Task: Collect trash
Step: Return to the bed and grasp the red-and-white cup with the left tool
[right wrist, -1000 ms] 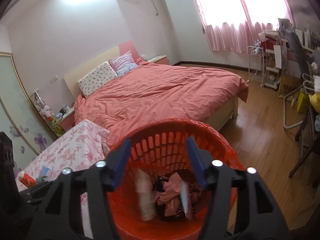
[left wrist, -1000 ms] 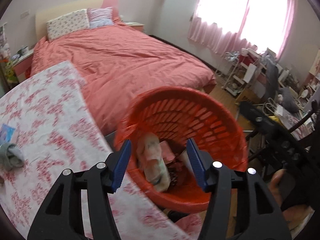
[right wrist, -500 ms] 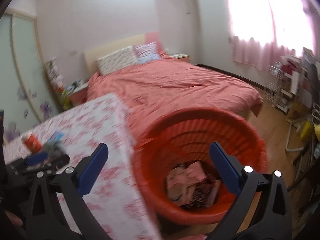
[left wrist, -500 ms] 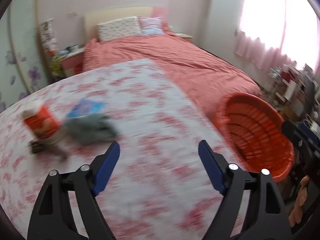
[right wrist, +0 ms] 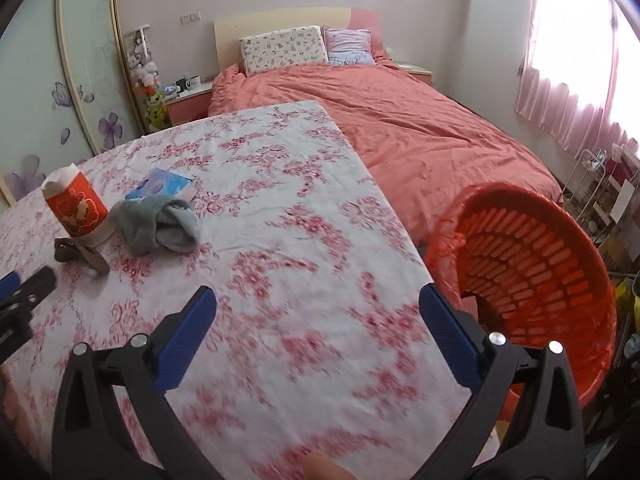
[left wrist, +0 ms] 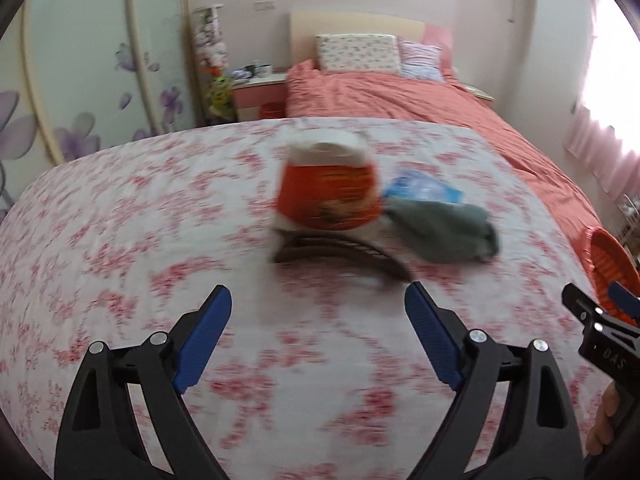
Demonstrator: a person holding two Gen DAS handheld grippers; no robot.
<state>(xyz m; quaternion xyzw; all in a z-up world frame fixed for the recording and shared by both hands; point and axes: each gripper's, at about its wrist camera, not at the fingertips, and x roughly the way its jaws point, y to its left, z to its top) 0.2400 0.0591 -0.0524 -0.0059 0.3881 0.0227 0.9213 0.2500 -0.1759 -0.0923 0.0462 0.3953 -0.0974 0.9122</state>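
A red and white paper cup stands on the floral tablecloth, with a dark curved object in front of it, a grey cloth to its right and a blue packet behind. My left gripper is open and empty, a short way before the cup. My right gripper is open and empty over the table's right part. The cup, cloth and packet lie at its far left. The orange basket stands off the table's right edge.
A bed with a coral cover lies beyond the table. A nightstand with small items stands by the wall. A wire rack and clutter sit under the pink-curtained window at right. The left gripper's tip shows in the right wrist view.
Both grippers swung left, away from over the basket, and opened wider. The left one now faces the cup and cloth; the right one is over the tablecloth with the basket at its right.
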